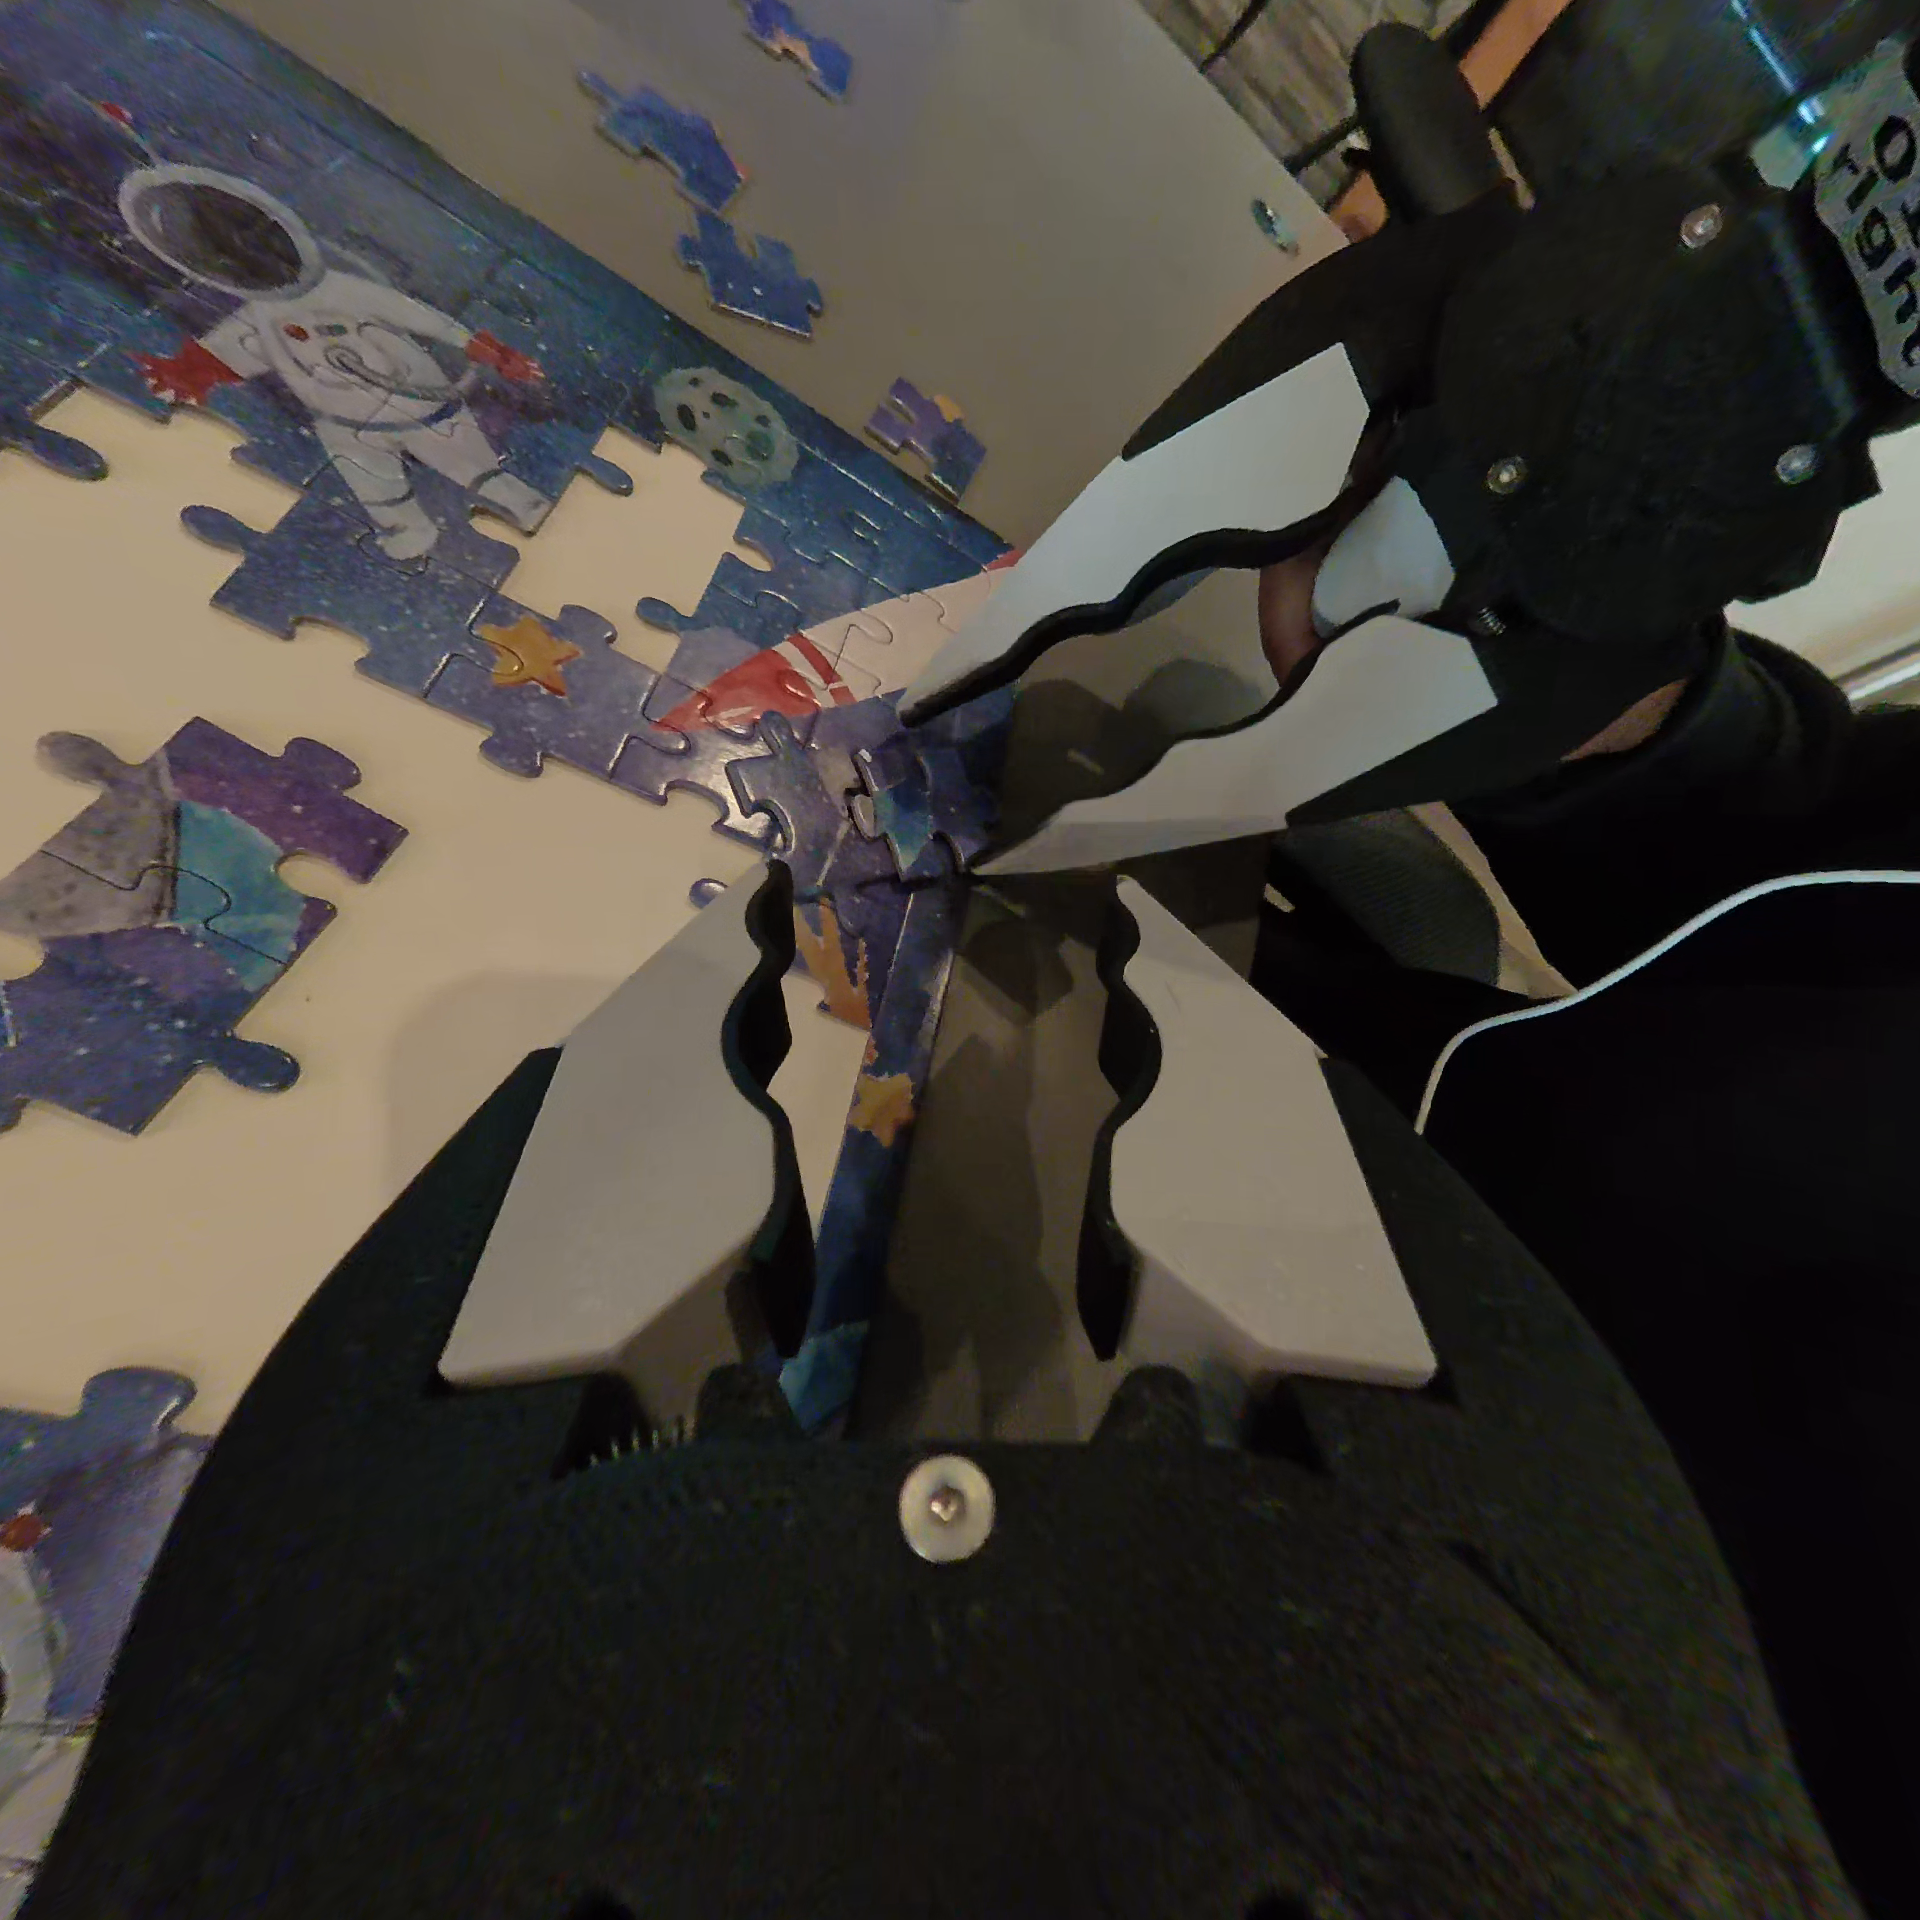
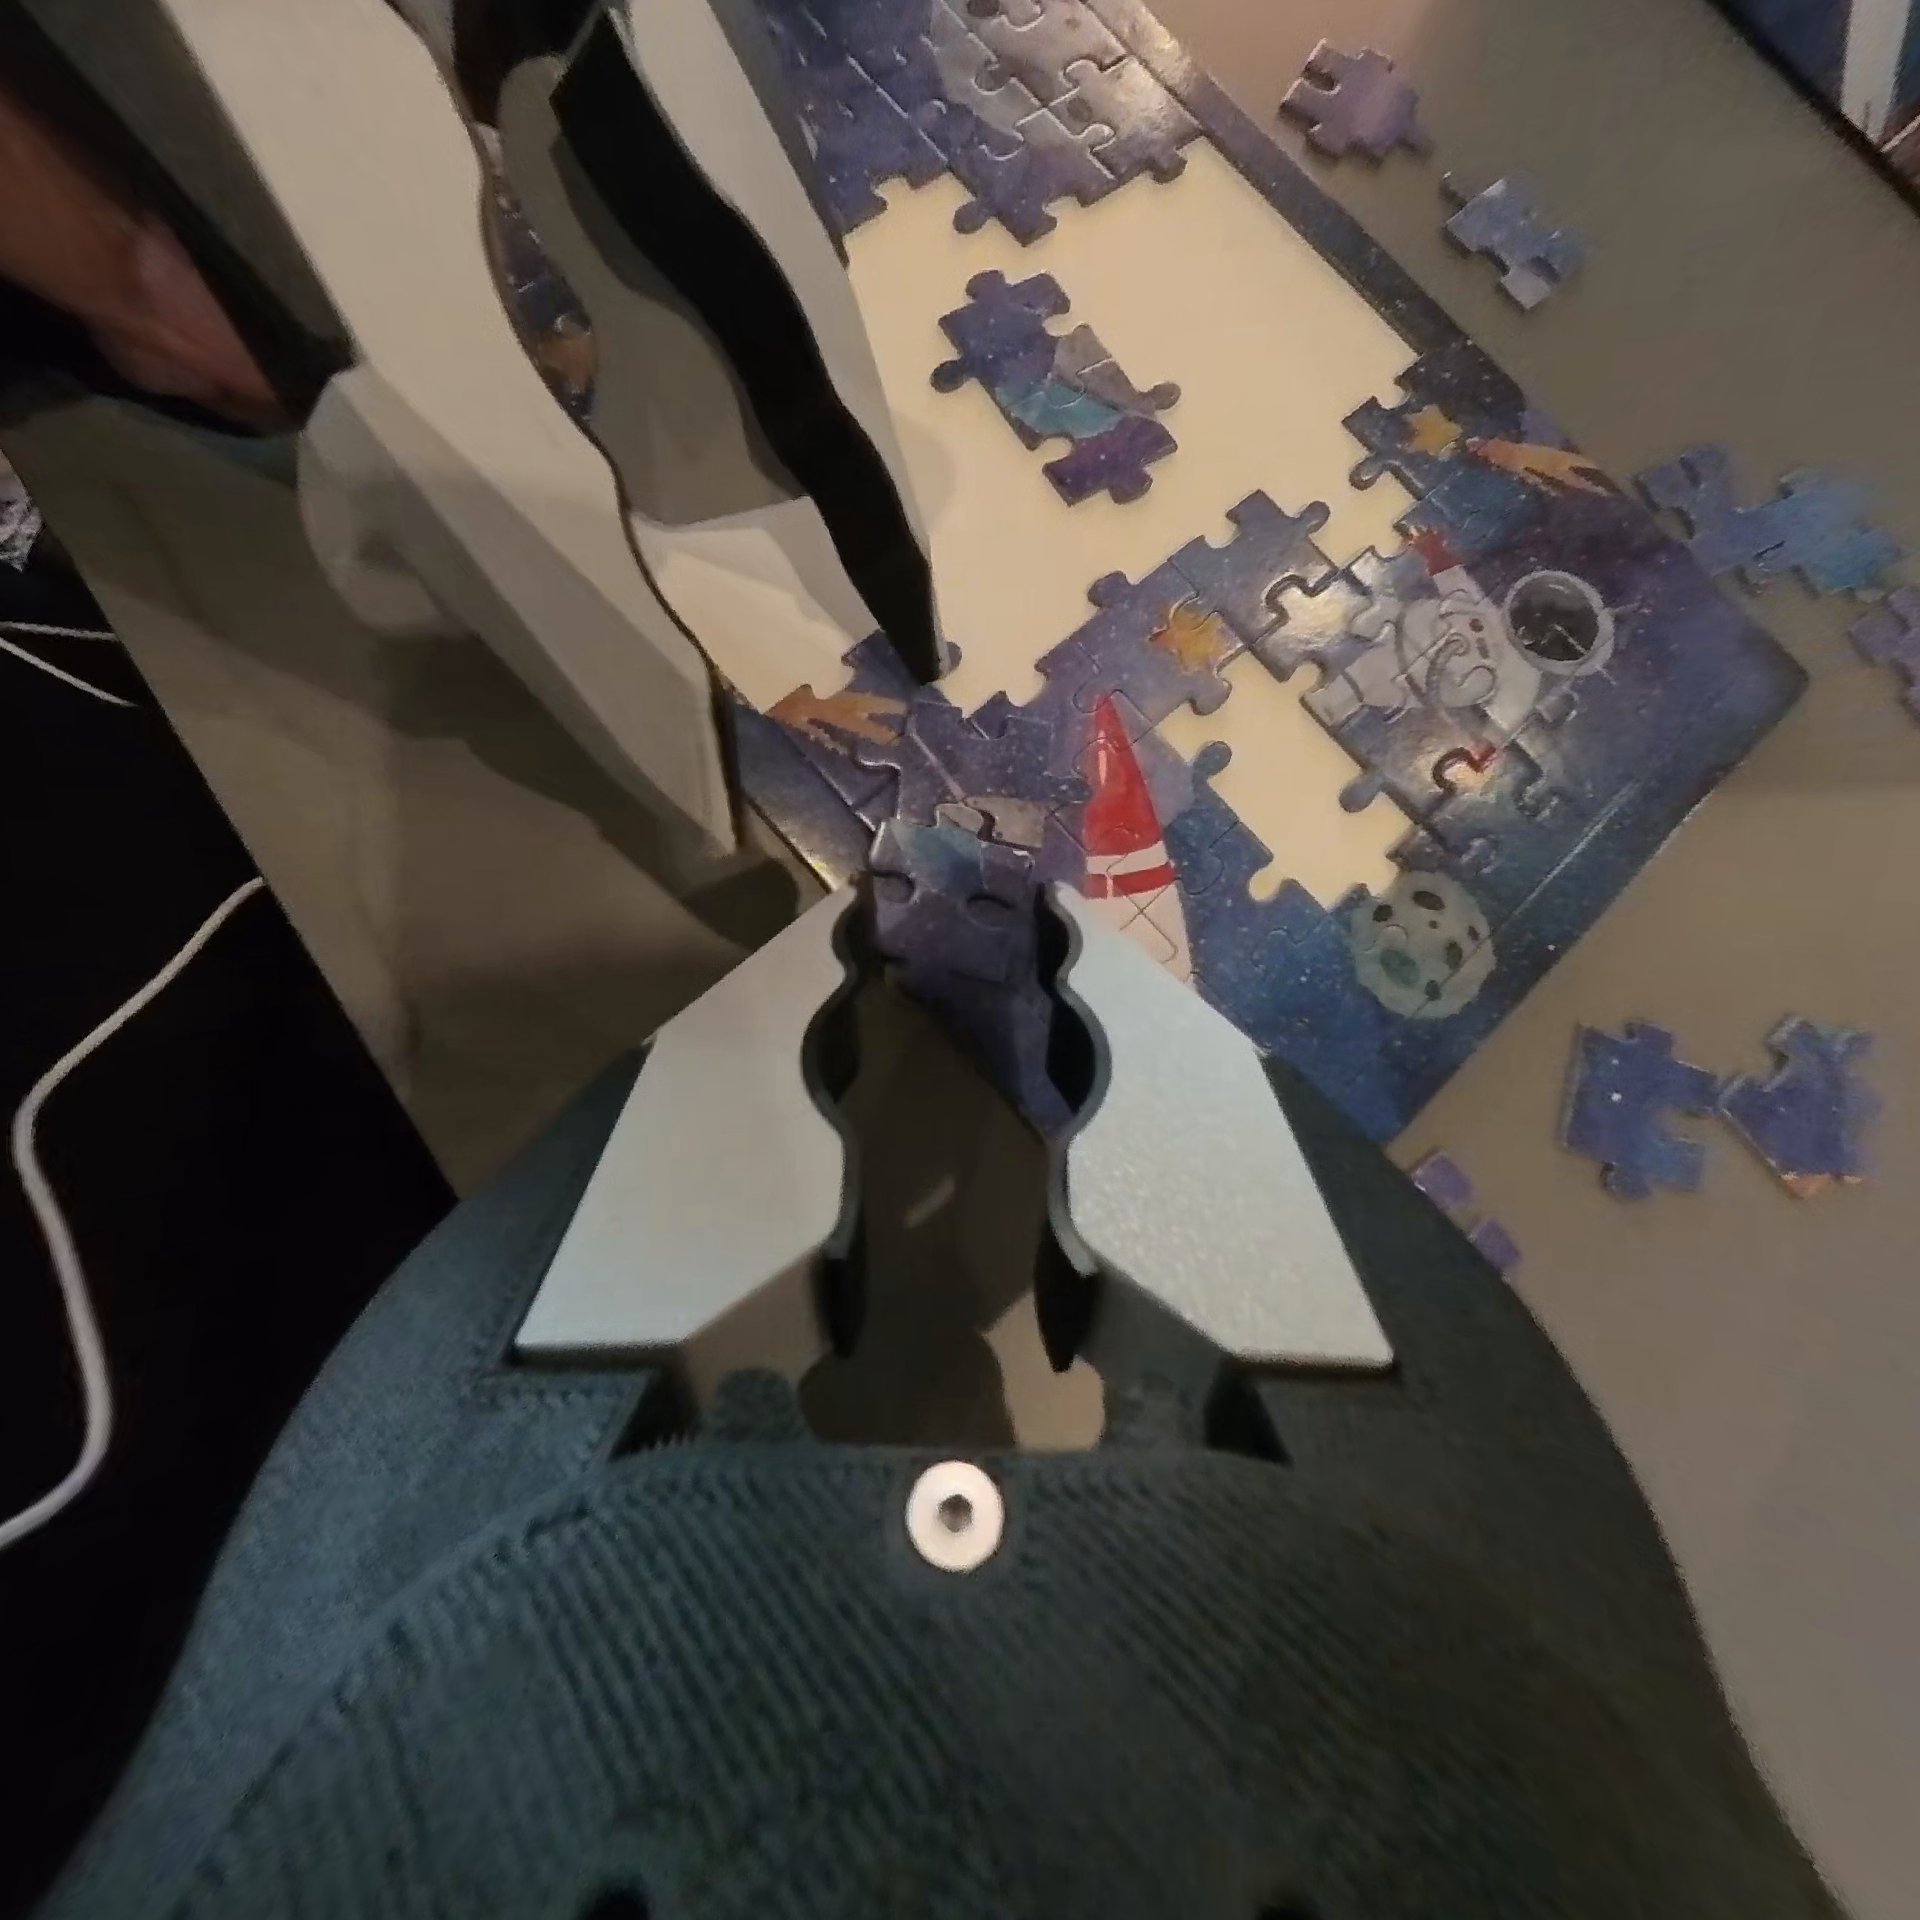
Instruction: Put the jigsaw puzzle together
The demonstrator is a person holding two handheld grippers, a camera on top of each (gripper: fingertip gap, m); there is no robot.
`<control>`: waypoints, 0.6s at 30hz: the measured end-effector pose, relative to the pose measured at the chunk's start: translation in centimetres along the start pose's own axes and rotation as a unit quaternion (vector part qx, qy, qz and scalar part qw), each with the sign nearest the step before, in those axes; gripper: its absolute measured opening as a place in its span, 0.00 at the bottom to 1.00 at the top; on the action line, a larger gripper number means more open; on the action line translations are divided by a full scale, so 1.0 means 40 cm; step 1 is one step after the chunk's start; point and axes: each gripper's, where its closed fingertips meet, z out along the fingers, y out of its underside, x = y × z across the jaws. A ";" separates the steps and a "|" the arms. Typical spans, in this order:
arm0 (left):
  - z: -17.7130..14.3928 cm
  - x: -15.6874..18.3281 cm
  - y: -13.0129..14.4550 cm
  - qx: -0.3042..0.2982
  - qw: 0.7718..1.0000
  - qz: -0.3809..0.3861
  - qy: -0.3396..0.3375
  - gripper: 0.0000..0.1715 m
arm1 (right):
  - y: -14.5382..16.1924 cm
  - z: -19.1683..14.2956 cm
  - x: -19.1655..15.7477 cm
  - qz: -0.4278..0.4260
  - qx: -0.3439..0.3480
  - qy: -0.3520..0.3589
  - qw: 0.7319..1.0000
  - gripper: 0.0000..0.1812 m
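Note:
A partly built space jigsaw lies on the beige table, with an astronaut and a red rocket; it also shows in the right wrist view. My right gripper is shut on a blue and purple puzzle piece and holds it at the puzzle's near edge beside the rocket. In the left wrist view this gripper comes in from the upper right with the piece. My left gripper is open and empty, right beside it over the puzzle's border, and shows at the upper left of the right wrist view.
Several loose pieces lie on the table outside the puzzle. A small joined cluster sits inside the puzzle's bare middle. A white cable runs over the dark area past the table edge. The grippers are tip to tip, or close to it. The partly built space jigsaw is about 8 centimetres from both grippers' fingertips. Seen from the right wrist view as well.

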 end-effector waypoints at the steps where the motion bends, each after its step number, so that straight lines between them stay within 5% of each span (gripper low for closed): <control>1: 0.000 0.001 0.000 0.001 1.000 0.001 0.001 0.33 | 0.002 0.001 0.005 0.004 0.000 0.002 1.000 0.16; 18: 0.006 0.006 0.001 -0.001 1.000 0.003 0.007 0.33 | -0.007 0.015 0.010 -0.009 0.004 -0.005 1.000 0.12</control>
